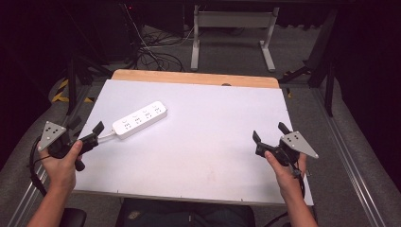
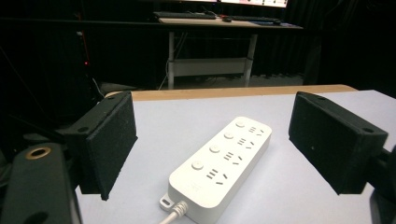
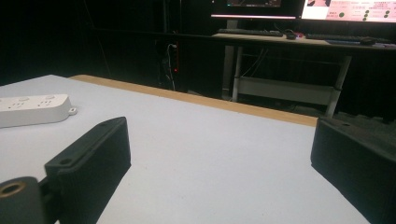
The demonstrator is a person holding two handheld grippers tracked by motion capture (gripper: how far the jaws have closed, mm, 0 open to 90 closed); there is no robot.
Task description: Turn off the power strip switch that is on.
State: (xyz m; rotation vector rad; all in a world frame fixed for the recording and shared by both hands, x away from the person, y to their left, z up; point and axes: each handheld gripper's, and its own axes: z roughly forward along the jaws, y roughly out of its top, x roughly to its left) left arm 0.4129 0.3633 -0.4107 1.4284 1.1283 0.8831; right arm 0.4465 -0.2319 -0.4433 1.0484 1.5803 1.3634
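A white power strip (image 1: 140, 119) with several sockets lies flat on the left half of the white tabletop (image 1: 208, 146), its cable end pointing toward the left edge. My left gripper (image 1: 87, 127) hovers just short of that cable end, jaws open and empty. In the left gripper view the power strip (image 2: 219, 163) lies ahead between the wide-apart jaws of the left gripper (image 2: 212, 116), untouched. My right gripper (image 1: 269, 133) is held over the right side of the table, open and empty. In the right gripper view the right gripper (image 3: 219, 140) faces bare tabletop, with the power strip (image 3: 32, 109) far off at the left.
A wooden strip (image 1: 194, 78) runs along the table's far edge. Beyond it stand a white desk frame (image 1: 231, 28) and a tangle of cables (image 1: 156, 52) on the floor. Metal rails (image 1: 350, 161) flank the table on both sides.
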